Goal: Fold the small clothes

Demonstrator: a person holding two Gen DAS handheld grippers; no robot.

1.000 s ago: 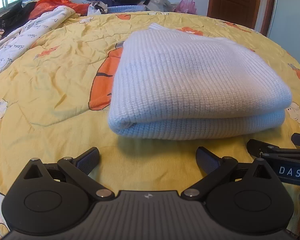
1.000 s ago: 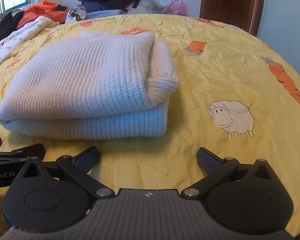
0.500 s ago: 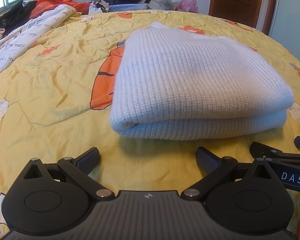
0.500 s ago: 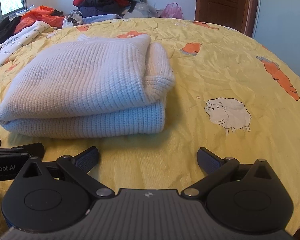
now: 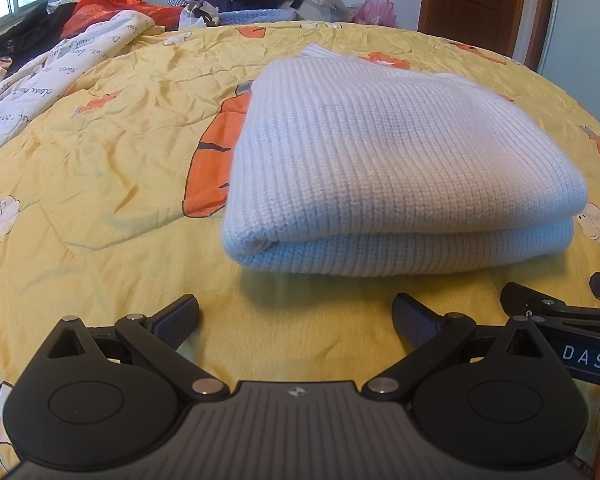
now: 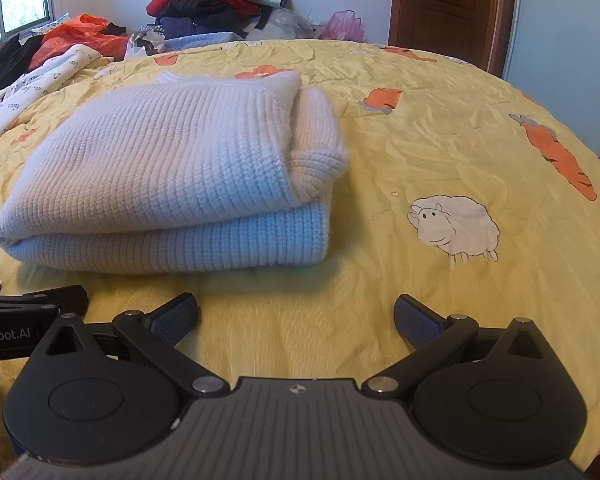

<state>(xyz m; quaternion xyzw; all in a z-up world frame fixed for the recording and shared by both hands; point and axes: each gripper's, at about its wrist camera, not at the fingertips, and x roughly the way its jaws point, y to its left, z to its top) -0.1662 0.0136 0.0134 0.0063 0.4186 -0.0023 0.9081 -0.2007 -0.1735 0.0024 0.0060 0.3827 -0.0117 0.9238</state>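
Note:
A pale knitted sweater (image 5: 388,160) (image 6: 172,168) lies folded in a thick two-layer stack on the yellow bedspread (image 5: 112,184). My left gripper (image 5: 296,318) is open, a short way in front of the sweater's near fold, with nothing between its fingers. My right gripper (image 6: 296,318) is open too, near the sweater's front right corner, empty. Each view shows the other gripper at its edge: the right one (image 5: 560,312) beside the left, and the left one (image 6: 32,300) beside the right.
The bedspread (image 6: 440,152) carries carrot and sheep prints. A heap of clothes (image 6: 220,4) and an orange bag (image 5: 112,4) lie beyond the bed's far edge, a printed white quilt (image 5: 40,88) on the left. A brown door (image 6: 444,8) stands at the back right.
Both grippers have drawn back slightly and tilted up, so more of the room shows. The sweater has not moved and both grippers stay open.

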